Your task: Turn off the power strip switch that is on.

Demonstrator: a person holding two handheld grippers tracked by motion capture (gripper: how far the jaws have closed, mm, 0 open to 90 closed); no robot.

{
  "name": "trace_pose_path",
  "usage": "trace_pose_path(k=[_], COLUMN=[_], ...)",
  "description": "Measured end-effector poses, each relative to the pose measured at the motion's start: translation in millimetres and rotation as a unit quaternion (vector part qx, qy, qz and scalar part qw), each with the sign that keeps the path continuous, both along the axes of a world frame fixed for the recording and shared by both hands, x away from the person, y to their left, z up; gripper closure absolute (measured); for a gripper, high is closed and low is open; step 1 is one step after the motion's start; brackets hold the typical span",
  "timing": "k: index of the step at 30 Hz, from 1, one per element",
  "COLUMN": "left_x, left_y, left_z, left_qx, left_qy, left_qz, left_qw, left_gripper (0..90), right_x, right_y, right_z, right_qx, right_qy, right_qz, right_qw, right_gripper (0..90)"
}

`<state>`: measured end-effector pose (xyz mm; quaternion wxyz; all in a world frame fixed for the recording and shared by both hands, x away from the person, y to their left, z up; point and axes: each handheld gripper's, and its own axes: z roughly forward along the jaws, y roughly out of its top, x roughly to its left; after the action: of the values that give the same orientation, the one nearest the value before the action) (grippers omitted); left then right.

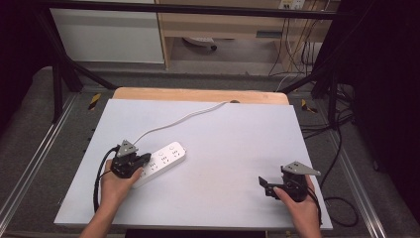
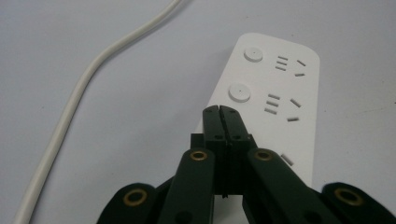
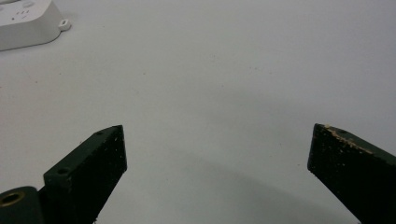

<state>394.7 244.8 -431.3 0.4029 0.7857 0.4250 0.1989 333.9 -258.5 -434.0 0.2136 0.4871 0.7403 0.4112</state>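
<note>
A white power strip [image 1: 161,161] lies slanted on the pale tabletop [image 1: 223,144], left of centre, and its white cord [image 1: 173,122] runs off to the back edge. My left gripper [image 1: 143,159] hovers over the strip's near end. In the left gripper view this gripper [image 2: 219,109] is shut, jaws pressed together with nothing between them, above the power strip [image 2: 275,93] beside its round buttons; the cord [image 2: 79,93] curves past on the left. My right gripper [image 1: 262,182] rests near the front right and stands open [image 3: 217,133] over bare table, with the strip's end [image 3: 28,23] far off.
A wooden board [image 1: 198,94] sticks out behind the tabletop. Black frame bars [image 1: 59,74] and loose cables [image 1: 341,148] flank the table. A pale cabinet [image 1: 106,34] and a wooden shelf unit [image 1: 223,25] stand at the back.
</note>
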Motion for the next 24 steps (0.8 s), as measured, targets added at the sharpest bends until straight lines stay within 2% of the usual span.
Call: trace_pose_path(k=[10, 12, 20, 24], left_x=[-0.6, -1.1, -2.7, -4.6], left_y=[2.5, 3.1, 2.9, 3.8], left_z=[-0.1, 0.9, 2.7, 4.8], left_qx=[-0.010, -0.020, -0.024, -0.042], left_qy=[-0.011, -0.014, -0.024, -0.032], left_qz=[0.008, 0.007, 0.002, 0.000], left_qw=[0.9999, 0.9997, 0.9994, 0.9986], left_gripper=[90.0, 90.0, 90.0, 90.0], right_x=[-0.2, -0.2, -0.3, -0.1], right_y=[0.6, 0.6, 1.2, 1.0], right_z=[0.4, 0.3, 0.5, 0.2], right_qx=[0.001, -0.001, -0.001, -0.003], right_qy=[-0.003, -0.003, -0.003, -0.002], right_qz=[0.000, 0.001, 0.002, 0.004], right_qw=[1.0000, 1.0000, 1.0000, 1.0000], right_gripper=[5.4, 5.4, 5.4, 5.3])
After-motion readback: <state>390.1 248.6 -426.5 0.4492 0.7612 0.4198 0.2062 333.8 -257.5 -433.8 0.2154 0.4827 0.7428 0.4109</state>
